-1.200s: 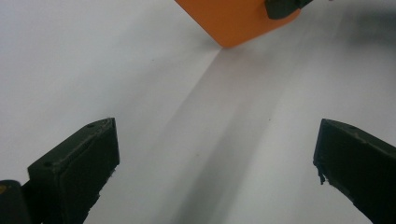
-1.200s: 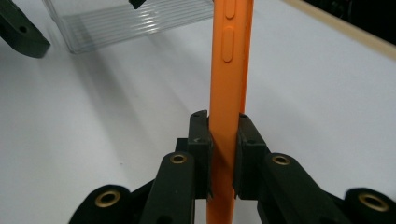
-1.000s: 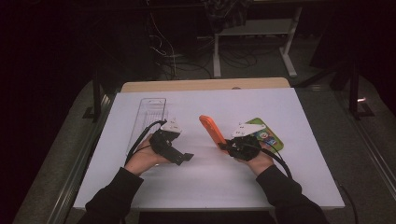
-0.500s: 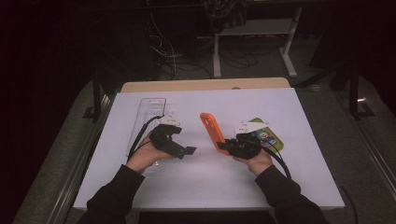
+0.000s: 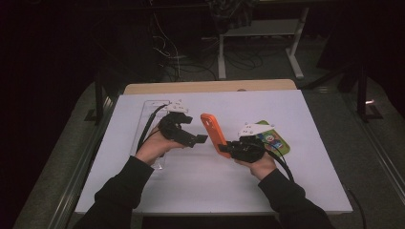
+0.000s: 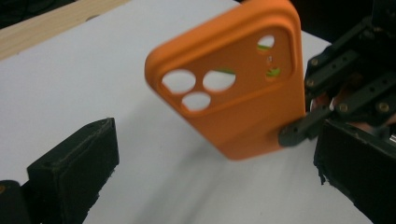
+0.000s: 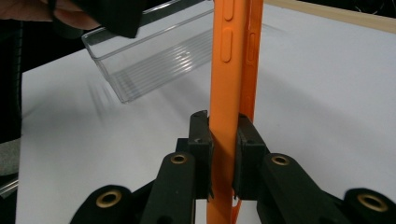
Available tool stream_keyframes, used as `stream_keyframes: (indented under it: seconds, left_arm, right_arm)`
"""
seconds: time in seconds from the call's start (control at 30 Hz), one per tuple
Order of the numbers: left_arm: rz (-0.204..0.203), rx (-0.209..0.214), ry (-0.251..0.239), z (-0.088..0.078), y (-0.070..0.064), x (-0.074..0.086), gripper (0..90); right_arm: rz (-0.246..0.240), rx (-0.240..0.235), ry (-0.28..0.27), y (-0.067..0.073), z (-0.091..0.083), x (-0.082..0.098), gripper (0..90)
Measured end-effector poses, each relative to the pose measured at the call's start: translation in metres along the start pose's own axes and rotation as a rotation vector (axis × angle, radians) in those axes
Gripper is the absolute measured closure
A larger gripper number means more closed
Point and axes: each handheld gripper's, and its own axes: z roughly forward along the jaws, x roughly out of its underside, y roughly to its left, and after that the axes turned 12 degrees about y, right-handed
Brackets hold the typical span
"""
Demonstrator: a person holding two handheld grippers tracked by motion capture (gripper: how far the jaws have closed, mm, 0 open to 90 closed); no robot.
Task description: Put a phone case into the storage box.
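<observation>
- Left gripper (image 5: 199, 139): jaws apart, empty, tips just short of the orange phone case (image 5: 213, 134).
- Orange phone case: lifted above the white table (image 5: 310, 181), lower end pinched in the right gripper (image 5: 224, 148).
- Right gripper: jaws clamped on the case's edge.

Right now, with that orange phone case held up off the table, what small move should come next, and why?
Probably ease the left hand-held gripper forward around the orange phone case. Its jaws stand open just short of the case, while the right hand-held gripper pinches the case's lower end upright.
</observation>
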Motion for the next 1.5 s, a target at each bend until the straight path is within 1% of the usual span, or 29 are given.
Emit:
stream_keyframes:
  seconds: [0.03, 0.13, 0.2, 0.33, 0.43, 0.53, 0.6, 0.67, 0.77, 0.83, 0.9, 1.0, 1.03, 1.07, 1.17, 1.23, 1.33, 1.37, 1.4, 1.43, 1.5]
  left_arm:
    - [0.009, 0.002, -0.005, 0.001, 0.000, -0.002, 0.0]
    - [-0.003, 0.011, -0.007, 0.004, 0.000, -0.005, 0.0]
    - [0.003, 0.011, -0.006, 0.006, 0.001, -0.006, 0.0]
    - [-0.005, 0.022, -0.024, 0.010, 0.000, -0.007, 0.0]
    - [0.001, 0.027, -0.031, 0.013, 0.001, -0.007, 0.0]
    - [-0.007, 0.036, -0.045, 0.015, 0.000, -0.008, 0.0]
    - [-0.005, 0.040, -0.057, 0.016, 0.000, -0.008, 0.0]
    - [-0.006, 0.045, -0.064, 0.016, -0.001, -0.009, 0.0]
    - [-0.004, 0.048, -0.071, 0.019, -0.003, -0.009, 0.0]
    - [-0.012, 0.050, -0.082, 0.019, -0.003, -0.010, 0.0]
    - [-0.016, 0.053, -0.082, 0.020, -0.002, -0.009, 0.0]
    - [-0.033, 0.065, -0.093, 0.021, -0.002, -0.007, 0.0]
    - [-0.029, 0.066, -0.100, 0.021, -0.001, -0.007, 0.0]
    - [-0.033, 0.068, -0.103, 0.021, -0.001, -0.006, 0.0]
    - [-0.038, 0.074, -0.103, 0.023, -0.001, -0.006, 0.0]
    - [-0.049, 0.083, -0.105, 0.023, -0.001, -0.006, 0.0]
    - [-0.059, 0.080, -0.107, 0.023, -0.001, -0.005, 0.1]
    - [-0.062, 0.081, -0.105, 0.024, -0.001, -0.005, 0.4]
    - [-0.066, 0.081, -0.105, 0.023, -0.001, -0.004, 1.0]
    - [-0.061, 0.079, -0.106, 0.023, 0.000, -0.004, 2.3]
    - [-0.074, 0.079, -0.118, 0.022, 0.001, -0.003, 6.3]
  right_arm:
    - [-0.001, -0.002, 0.000, 0.001, 0.000, 0.000, 78.7]
    - [-0.007, -0.014, -0.011, 0.003, 0.000, -0.002, 78.7]
    - [-0.003, -0.022, -0.015, 0.005, 0.000, -0.002, 78.7]
    - [-0.004, -0.035, -0.027, 0.006, 0.001, -0.004, 78.7]
    - [0.001, -0.046, -0.028, 0.006, 0.001, -0.004, 78.7]
    - [0.000, -0.050, -0.033, 0.006, 0.003, -0.004, 78.7]
    - [-0.003, -0.052, -0.036, 0.006, 0.004, -0.004, 78.7]
    - [0.004, -0.055, -0.032, 0.006, 0.005, -0.004, 78.7]
    - [0.003, -0.057, -0.027, 0.006, 0.006, -0.004, 78.7]
    - [0.004, -0.059, -0.026, 0.007, 0.007, -0.005, 78.7]
    - [0.005, -0.057, -0.021, 0.007, 0.008, -0.004, 78.7]
    - [-0.003, -0.050, -0.016, 0.007, 0.009, -0.004, 78.7]
    - [0.002, -0.051, -0.009, 0.007, 0.010, -0.004, 78.7]
    - [-0.005, -0.046, -0.004, 0.007, 0.011, -0.003, 78.7]
    - [-0.008, -0.037, 0.016, 0.008, 0.015, -0.003, 78.7]
    - [-0.010, -0.033, 0.026, 0.009, 0.017, -0.002, 78.8]
    - [-0.017, -0.026, 0.035, 0.010, 0.020, -0.002, 78.8]
    - [-0.022, -0.017, 0.041, 0.011, 0.020, -0.002, 78.8]
    - [-0.021, -0.017, 0.044, 0.011, 0.021, -0.002, 78.8]
    - [-0.021, -0.020, 0.047, 0.011, 0.022, -0.002, 78.7]
    - [-0.030, -0.013, 0.049, 0.012, 0.023, -0.001, 78.8]
